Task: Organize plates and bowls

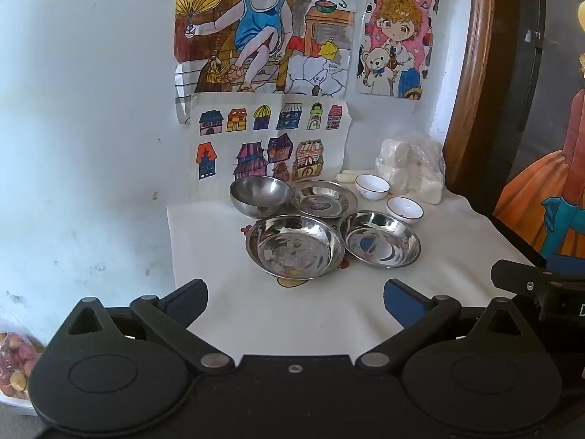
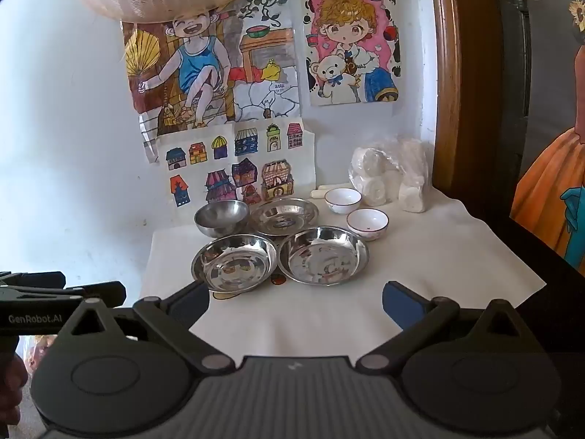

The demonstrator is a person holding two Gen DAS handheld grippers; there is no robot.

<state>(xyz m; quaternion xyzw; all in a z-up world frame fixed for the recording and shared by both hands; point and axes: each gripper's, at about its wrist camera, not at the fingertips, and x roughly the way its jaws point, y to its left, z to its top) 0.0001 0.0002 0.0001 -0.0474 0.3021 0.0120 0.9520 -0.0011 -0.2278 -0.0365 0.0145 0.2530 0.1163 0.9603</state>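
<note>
- The left gripper (image 1: 295, 301) hangs above the near edge of a white cloth (image 1: 457, 256), jaws spread as wide as they go, with nothing between them.
- The right gripper (image 2: 295, 303) hangs beside it, likewise wide open and empty; its dark tip shows at the right edge of the left wrist view.
- The dishes sit in a cluster at the far middle of the cloth, well apart from both grippers.
- Two shallow steel plates stand in front: the left steel plate (image 1: 294, 247) just beside the right steel plate (image 1: 378, 238).
- Behind them are a deep steel bowl (image 1: 260, 195) on the left and a flat steel dish (image 1: 324, 198) next to it.
- Two small white bowls (image 1: 372, 186) (image 1: 405, 209) stand to the right, one behind the other.
- A plastic bag of white rolls (image 1: 411, 166) lies against the back corner, close to the rear white bowl.
- Children's drawings (image 1: 267, 29) hang on the wall behind.
- Bare cloth lies between grippers and dishes, with no obstacle.
</note>
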